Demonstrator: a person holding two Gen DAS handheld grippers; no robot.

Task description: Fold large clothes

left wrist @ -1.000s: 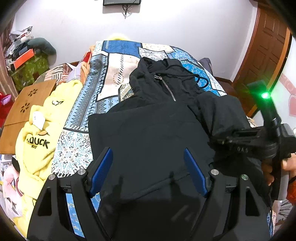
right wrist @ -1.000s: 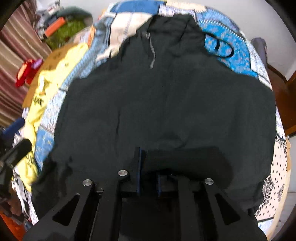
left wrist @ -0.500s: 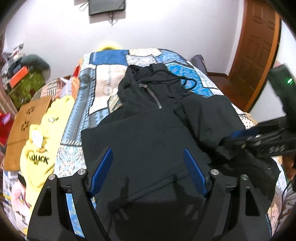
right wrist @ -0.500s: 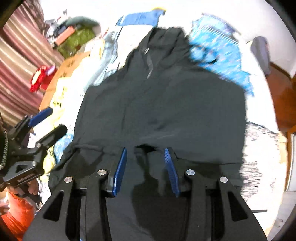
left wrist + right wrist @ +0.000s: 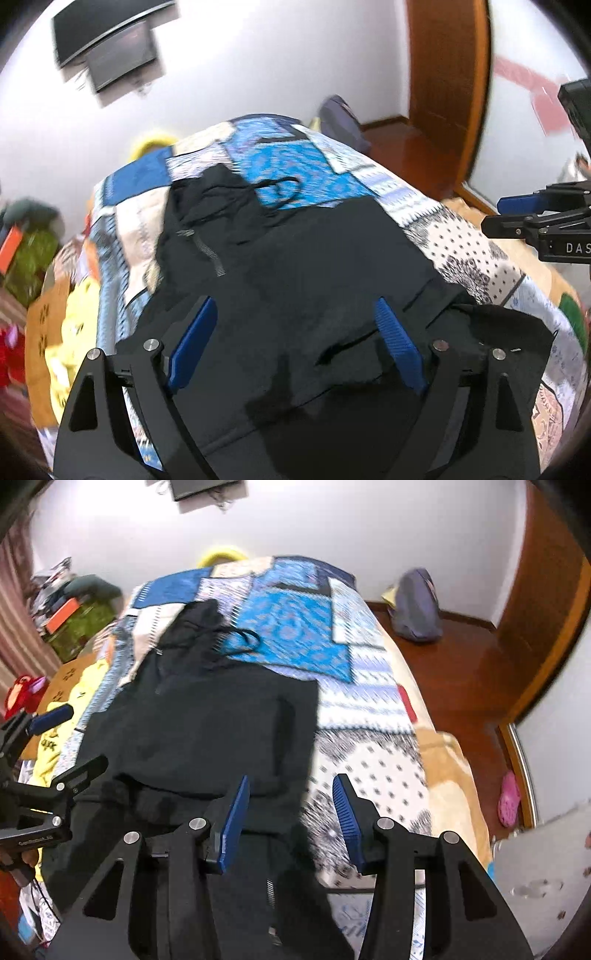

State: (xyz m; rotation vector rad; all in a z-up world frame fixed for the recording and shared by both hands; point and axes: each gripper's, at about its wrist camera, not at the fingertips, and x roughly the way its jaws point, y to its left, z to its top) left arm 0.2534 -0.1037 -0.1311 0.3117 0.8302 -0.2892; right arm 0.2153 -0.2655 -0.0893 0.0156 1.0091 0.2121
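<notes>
A black zip hoodie [image 5: 314, 266] lies on the patterned bed, hood and drawstring toward the far wall, both sides folded in over the body. It also shows in the right wrist view [image 5: 207, 731]. My left gripper [image 5: 295, 332] is open and empty above the hoodie's lower part. My right gripper [image 5: 291, 805] is open and empty above the hoodie's right lower edge. The right gripper shows at the right edge of the left wrist view [image 5: 535, 218]. The left gripper shows at the left edge of the right wrist view [image 5: 55, 738].
The blue patterned bedspread [image 5: 295, 627] covers the bed. A yellow garment [image 5: 77, 325] lies on the bed's left side. A grey bag [image 5: 417, 605] sits on the wooden floor by the wall. A wooden door [image 5: 447, 74] is at the right. A pink slipper [image 5: 509, 797] lies on the floor.
My right gripper has let go of the hoodie's fabric, opened and pulled back to the right. Both cameras have tilted up. The left gripper stays open.
</notes>
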